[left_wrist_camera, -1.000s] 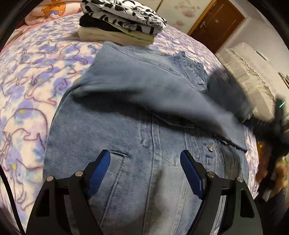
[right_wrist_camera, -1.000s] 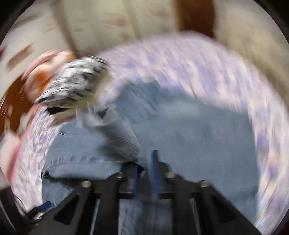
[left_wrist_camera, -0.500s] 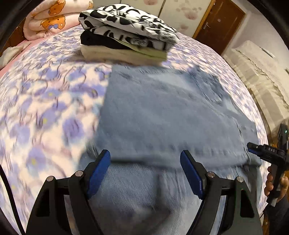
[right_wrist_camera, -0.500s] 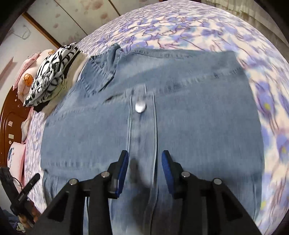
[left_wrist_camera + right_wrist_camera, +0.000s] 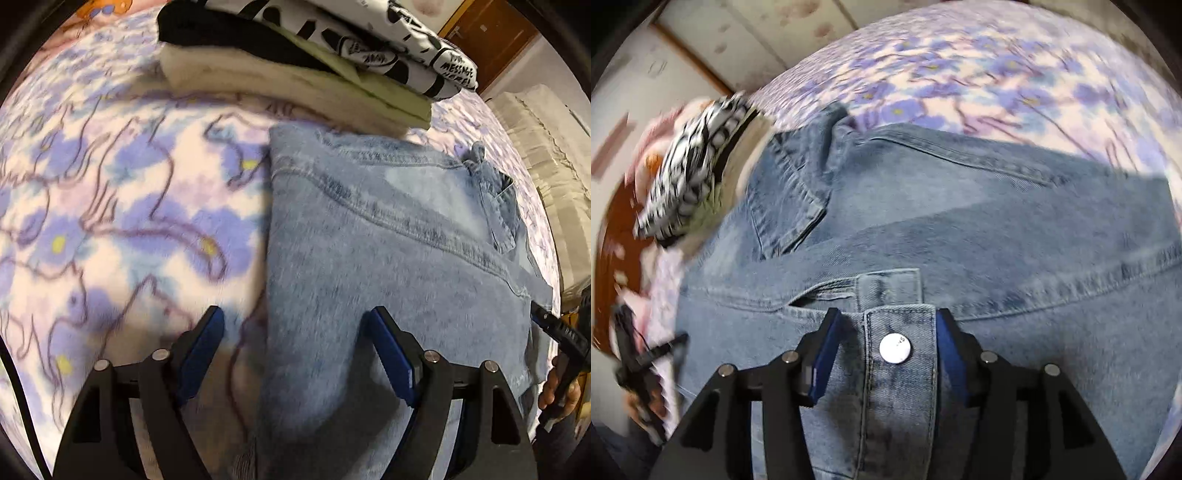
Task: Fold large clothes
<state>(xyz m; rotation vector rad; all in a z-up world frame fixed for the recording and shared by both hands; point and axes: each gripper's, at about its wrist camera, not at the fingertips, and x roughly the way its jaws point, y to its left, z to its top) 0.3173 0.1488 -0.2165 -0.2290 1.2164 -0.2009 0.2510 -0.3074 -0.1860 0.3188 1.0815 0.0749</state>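
A light blue denim jacket (image 5: 388, 240) lies folded flat on the flowered bedspread (image 5: 110, 221). My left gripper (image 5: 295, 332) hovers over the jacket's left edge, its jaws closing, with that edge and bare bedspread between the blue pads, which do not press on it. In the right wrist view the jacket (image 5: 997, 229) shows its collar at upper left and the button placket. My right gripper (image 5: 886, 332) straddles the placket and its metal button (image 5: 894, 349), jaws opening, pads beside the cloth without pinching it.
A stack of folded clothes (image 5: 314, 55) with a black-and-white top sits just beyond the jacket, and shows as a blurred stack (image 5: 694, 177) in the right view. The other gripper and a hand (image 5: 561, 354) are at the right edge. A brown door (image 5: 491, 37) stands behind.
The right gripper let go of the denim fold it pinched and opened over the placket. The folded part now lies flat. The left gripper moved left to the jacket's edge, nearer the stack.
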